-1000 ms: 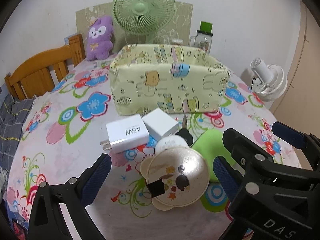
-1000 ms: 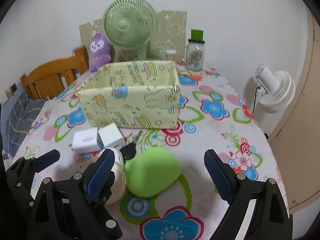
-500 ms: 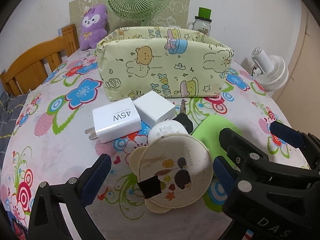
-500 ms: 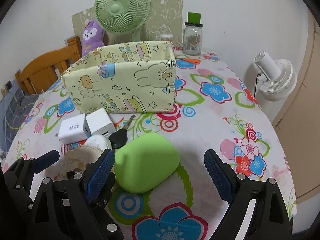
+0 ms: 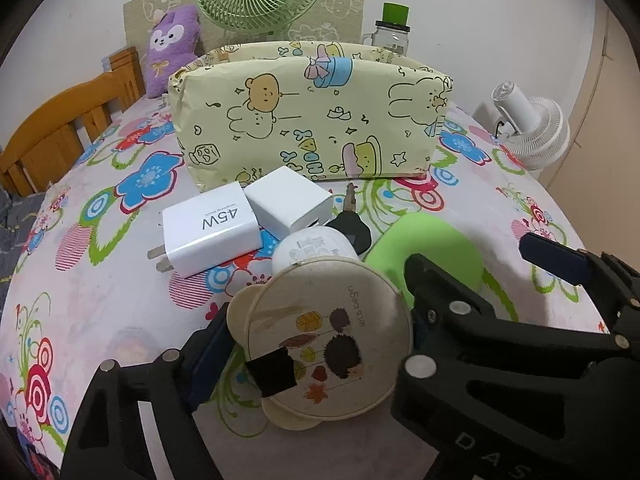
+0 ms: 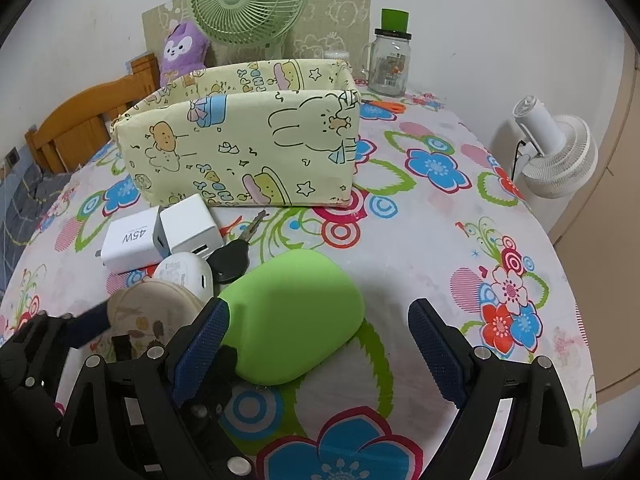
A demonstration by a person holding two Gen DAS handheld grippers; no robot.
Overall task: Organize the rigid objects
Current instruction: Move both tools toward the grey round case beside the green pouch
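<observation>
A round beige lid with two ears and a hedgehog print [image 5: 326, 336] lies at the near edge of the table. My left gripper [image 5: 316, 344] has closed around it, one pad on each side. Behind it sit a white round case [image 5: 312, 246], a 45W charger [image 5: 210, 232], a white cube charger [image 5: 290, 206], a black key [image 5: 352, 226] and a green oval case [image 6: 296, 316]. My right gripper [image 6: 318, 344] is open with the green case between its fingers, apart from the pads. A yellow cartoon-print fabric box [image 6: 244, 140] stands behind them.
A green fan [image 6: 248, 0], a purple plush [image 6: 182, 52] and a glass jar [image 6: 390, 62] stand at the back. Orange scissors [image 6: 386, 106] lie by the jar. A wooden chair [image 6: 88, 120] is at the left, a white fan [image 6: 556, 148] off the table's right edge.
Both grippers have moved lower and closer to the objects. My left gripper's fingers have closed in from wide open onto the beige lid. My right gripper now straddles the green case.
</observation>
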